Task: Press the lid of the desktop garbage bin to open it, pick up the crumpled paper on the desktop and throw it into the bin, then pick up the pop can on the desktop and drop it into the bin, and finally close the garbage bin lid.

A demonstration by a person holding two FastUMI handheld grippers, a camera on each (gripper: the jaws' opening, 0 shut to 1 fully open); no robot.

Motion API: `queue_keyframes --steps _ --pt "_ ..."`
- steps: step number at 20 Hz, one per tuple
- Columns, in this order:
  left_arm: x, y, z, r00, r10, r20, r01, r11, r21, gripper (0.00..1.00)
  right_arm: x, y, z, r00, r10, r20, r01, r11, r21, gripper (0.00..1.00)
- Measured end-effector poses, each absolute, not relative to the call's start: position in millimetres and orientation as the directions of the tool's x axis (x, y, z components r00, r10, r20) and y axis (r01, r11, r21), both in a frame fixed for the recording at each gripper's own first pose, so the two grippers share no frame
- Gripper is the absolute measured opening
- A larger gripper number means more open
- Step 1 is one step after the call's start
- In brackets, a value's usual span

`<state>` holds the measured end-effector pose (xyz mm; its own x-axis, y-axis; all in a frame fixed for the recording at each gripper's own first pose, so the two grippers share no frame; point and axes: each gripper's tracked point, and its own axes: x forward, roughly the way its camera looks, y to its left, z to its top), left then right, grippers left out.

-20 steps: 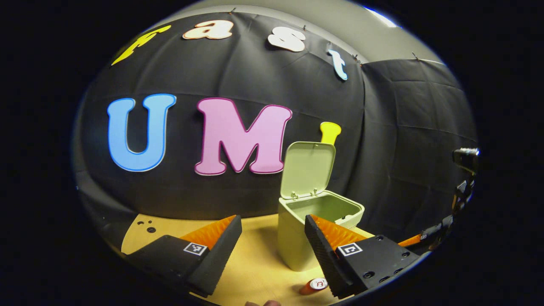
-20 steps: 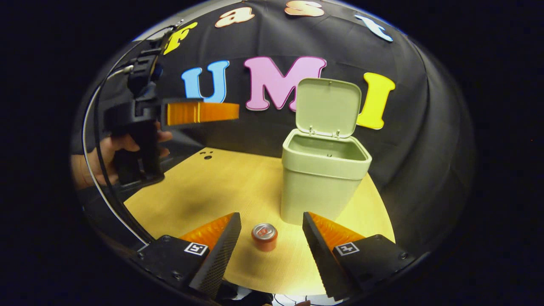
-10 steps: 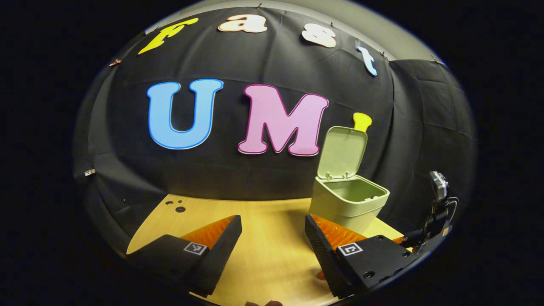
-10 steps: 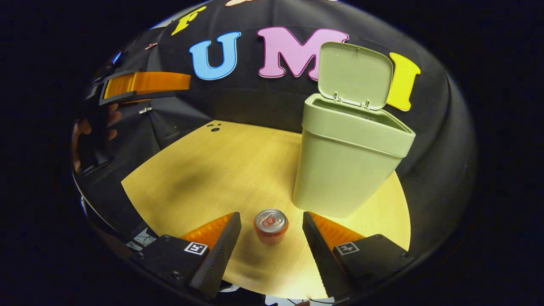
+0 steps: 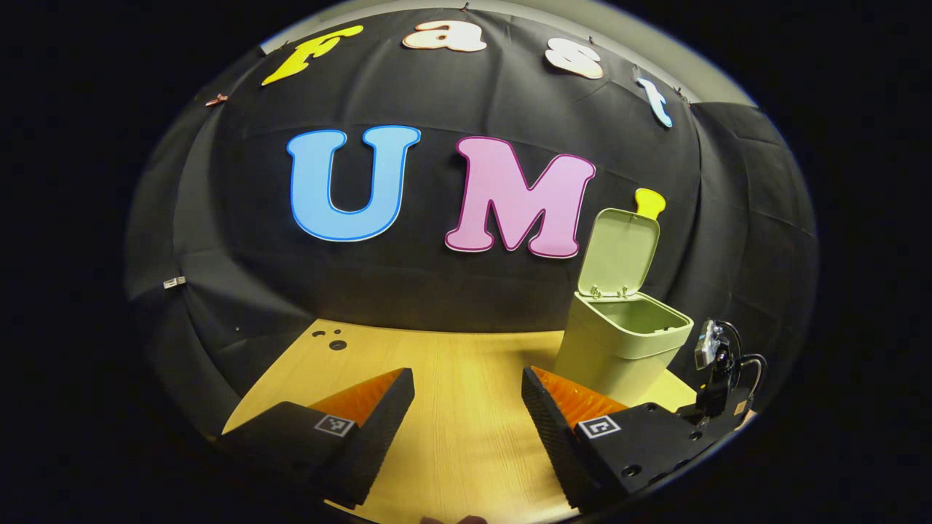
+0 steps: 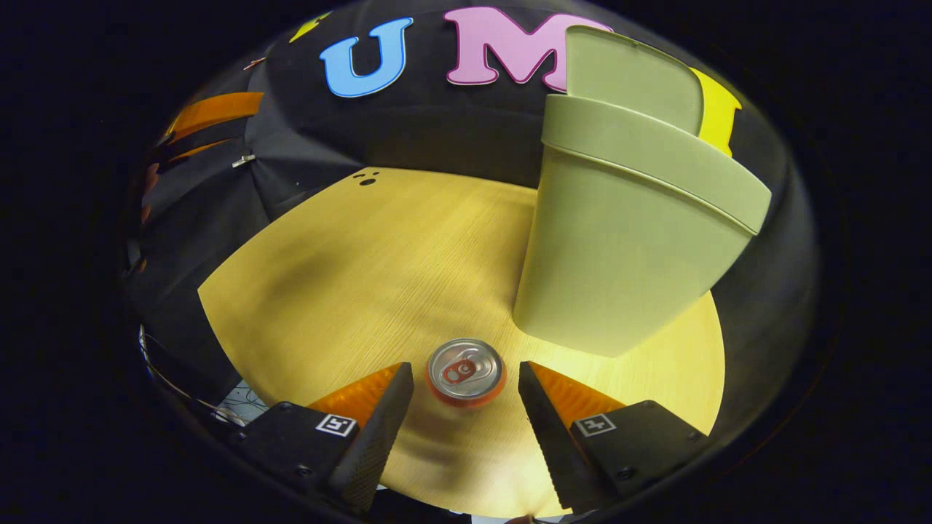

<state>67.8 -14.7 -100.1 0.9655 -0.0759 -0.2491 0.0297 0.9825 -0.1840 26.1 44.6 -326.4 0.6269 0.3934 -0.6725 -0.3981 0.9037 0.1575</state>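
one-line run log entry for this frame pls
stage: reaching for can | right gripper: open, straddling upright can | left gripper: open, empty | bin: lid up | table

Your left gripper (image 5: 468, 407): black wedge-shaped finger mounts, ribbed pads | square tag marker on each mount, screws at 5 o'clock | your right gripper (image 6: 466, 407): same build, same markers

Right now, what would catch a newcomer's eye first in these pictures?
Probably the pale green bin, standing on the yellow wooden table with its lid swung up. Next, the pop can, upright in front of the bin, sitting between the open fingers of the right gripper without touching them.
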Motion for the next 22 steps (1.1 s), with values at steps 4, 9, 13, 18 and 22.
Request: queue_keyframes --steps 4,9,13,18,22 --pt "67.3 -11.7 -104.8 0.963 -0.071 -0.262 0.022 0.982 -0.185 0.95 31.9 48.4 -346.8 0.592 0.39 -0.706 -0.401 0.902 0.161 0.92" --pt "68.0 -5.5 -109.2 0.96 -0.061 -0.272 0.01 0.983 -0.184 0.96 38.2 50.4 -360.2 0.568 0.389 -0.725 -0.383 0.905 0.185 0.9" --pt "67.6 -1.9 -115.3 0.956 -0.054 -0.288 -0.003 0.981 -0.194 0.95 37.4 49.8 -362.9 0.569 0.368 -0.735 -0.361 0.915 0.179 0.85" --pt "66.4 -2.9 -117.4 0.956 -0.056 -0.288 -0.005 0.978 -0.208 0.95 38.5 44.6 -343.8 0.583 0.378 -0.719 -0.361 0.914 0.186 0.84" --pt "66.6 -9.9 -118.6 0.956 -0.069 -0.285 0.006 0.977 -0.214 0.95 37.2 37.9 -307.3 0.61 0.385 -0.692 -0.361 0.913 0.19 0.84"
